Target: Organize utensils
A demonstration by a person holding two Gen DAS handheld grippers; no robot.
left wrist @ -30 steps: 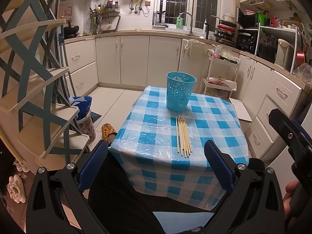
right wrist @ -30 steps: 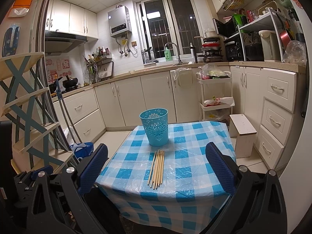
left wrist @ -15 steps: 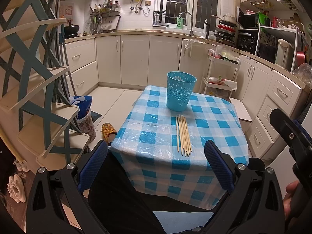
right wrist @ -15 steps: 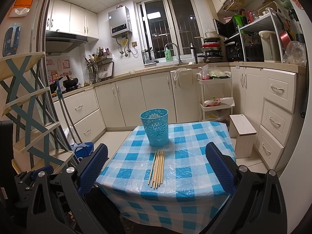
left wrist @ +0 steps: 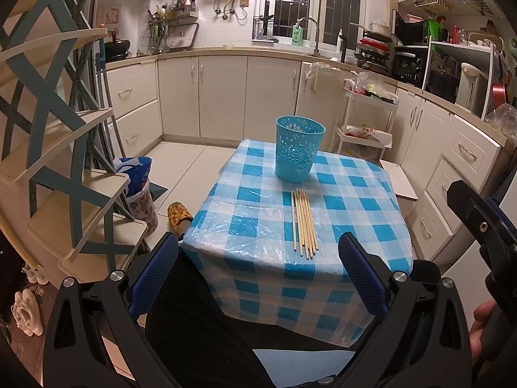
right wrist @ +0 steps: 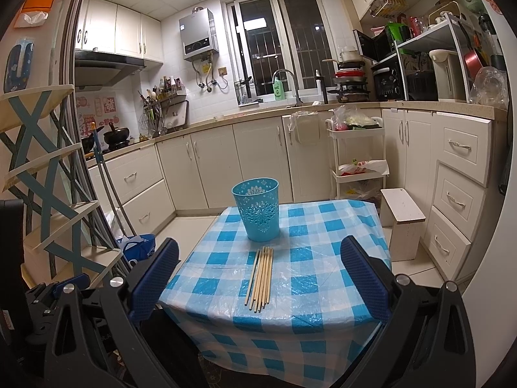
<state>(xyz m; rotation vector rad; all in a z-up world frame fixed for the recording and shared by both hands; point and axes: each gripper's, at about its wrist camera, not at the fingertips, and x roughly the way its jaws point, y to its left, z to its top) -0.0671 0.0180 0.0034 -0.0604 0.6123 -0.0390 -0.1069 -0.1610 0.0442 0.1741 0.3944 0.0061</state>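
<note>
Several wooden chopsticks (left wrist: 303,222) lie side by side on a small table with a blue-and-white checked cloth (left wrist: 355,207). A turquoise perforated cup (left wrist: 299,152) stands upright just beyond them. In the right wrist view the chopsticks (right wrist: 261,278) and cup (right wrist: 258,208) show the same way. My left gripper (left wrist: 258,271) is open and empty, held off the table's near edge. My right gripper (right wrist: 258,274) is open and empty, also short of the table. The right gripper's body shows at the left wrist view's right edge (left wrist: 484,226).
A cream and blue shelf rack (left wrist: 64,148) stands to the left. A white trolley (right wrist: 358,158) and a small white stool (right wrist: 404,223) stand right of the table. Kitchen cabinets (left wrist: 226,93) run along the back and right walls.
</note>
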